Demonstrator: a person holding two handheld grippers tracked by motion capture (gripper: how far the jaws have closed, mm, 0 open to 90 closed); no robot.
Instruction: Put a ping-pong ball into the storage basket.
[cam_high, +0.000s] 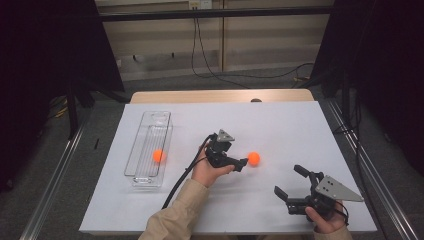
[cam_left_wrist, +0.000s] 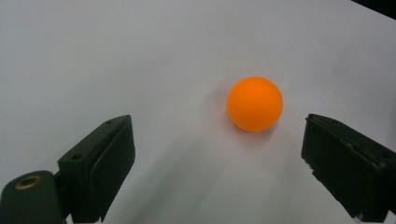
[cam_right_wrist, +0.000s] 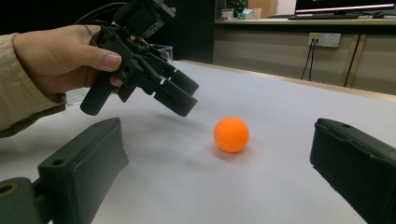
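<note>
An orange ball lies on the white sheet near the table's middle. My left gripper, held in a hand with a tan sleeve, points right at it with its jaws open, their tips just short of the ball. In the left gripper view the ball sits ahead of the open left gripper, nearer the right jaw, untouched. My right gripper rests open at the front right. In the right gripper view, the ball and the left gripper lie beyond my open right gripper.
A long clear plastic tray stands at the left of the sheet with a second orange ball inside. The left gripper's black cable trails toward the front edge. Wooden table edge runs along the back.
</note>
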